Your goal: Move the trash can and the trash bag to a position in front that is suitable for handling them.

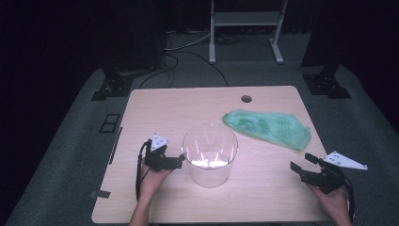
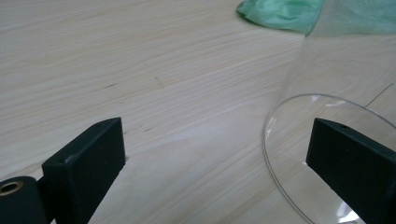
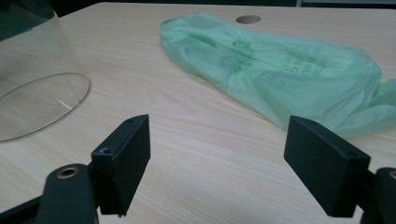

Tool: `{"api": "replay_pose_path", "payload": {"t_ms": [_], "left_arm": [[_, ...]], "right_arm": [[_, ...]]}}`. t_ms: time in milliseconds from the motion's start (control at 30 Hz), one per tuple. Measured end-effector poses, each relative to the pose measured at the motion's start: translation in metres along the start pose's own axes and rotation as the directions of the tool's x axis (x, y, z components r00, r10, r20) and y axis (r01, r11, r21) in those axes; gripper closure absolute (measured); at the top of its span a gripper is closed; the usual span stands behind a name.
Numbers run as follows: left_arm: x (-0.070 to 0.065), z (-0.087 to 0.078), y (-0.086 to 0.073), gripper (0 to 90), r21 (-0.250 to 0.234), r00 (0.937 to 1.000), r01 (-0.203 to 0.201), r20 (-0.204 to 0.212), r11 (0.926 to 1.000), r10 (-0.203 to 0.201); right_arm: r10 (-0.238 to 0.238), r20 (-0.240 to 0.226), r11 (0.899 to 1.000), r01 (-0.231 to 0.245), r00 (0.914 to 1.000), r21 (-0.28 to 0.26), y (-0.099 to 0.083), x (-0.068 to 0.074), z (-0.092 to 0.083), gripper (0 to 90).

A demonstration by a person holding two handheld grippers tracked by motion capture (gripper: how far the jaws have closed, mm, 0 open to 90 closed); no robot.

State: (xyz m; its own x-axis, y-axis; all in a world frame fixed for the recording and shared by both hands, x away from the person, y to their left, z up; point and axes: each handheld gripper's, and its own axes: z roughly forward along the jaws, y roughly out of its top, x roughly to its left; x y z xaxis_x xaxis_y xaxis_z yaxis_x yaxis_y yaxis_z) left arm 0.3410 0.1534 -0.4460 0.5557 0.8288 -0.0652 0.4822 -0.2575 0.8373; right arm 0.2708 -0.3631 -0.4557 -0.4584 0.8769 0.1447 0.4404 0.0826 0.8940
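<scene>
A clear round container stands upright near the middle of the wooden table. A crumpled green plastic bag lies flat behind it to the right. My left gripper is open just left of the container and points at its wall. In the left gripper view the container rises in front of the right jaw of the left gripper. My right gripper is open near the front right edge. In the right gripper view the right gripper faces the bag, with nothing between its jaws.
A round cable hole sits at the table's far edge. On the floor behind the table stand a white frame and two black stand bases. Bare wood lies between the bag and the right gripper.
</scene>
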Motion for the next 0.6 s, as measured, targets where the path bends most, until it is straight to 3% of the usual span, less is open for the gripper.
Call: {"api": "replay_pose_path", "payload": {"t_ms": [67, 367, 600], "left_arm": [[-0.005, 0.004, 0.003, 3.3, 0.007, 0.9998, -0.016, 0.009, 0.9999, 0.016], [-0.024, 0.020, 0.009, 3.3, 0.021, 0.9966, -0.050, 0.066, 0.9985, 0.048], [-0.017, 0.009, 0.008, 3.3, 0.012, 0.9974, -0.053, 0.050, 0.9985, 0.052]], "right_arm": [[0.017, -0.007, 1.000, -0.017, 0.9998, 0.002, 0.000, -0.001, 0.000, 22.5], [0.011, -0.011, 1.000, -0.011, 0.9999, 0.009, -0.001, -0.001, 0.003, 22.5], [-0.009, -0.019, 0.998, 0.010, 0.9998, 0.060, 0.003, -0.003, 0.017, 22.5]]}}
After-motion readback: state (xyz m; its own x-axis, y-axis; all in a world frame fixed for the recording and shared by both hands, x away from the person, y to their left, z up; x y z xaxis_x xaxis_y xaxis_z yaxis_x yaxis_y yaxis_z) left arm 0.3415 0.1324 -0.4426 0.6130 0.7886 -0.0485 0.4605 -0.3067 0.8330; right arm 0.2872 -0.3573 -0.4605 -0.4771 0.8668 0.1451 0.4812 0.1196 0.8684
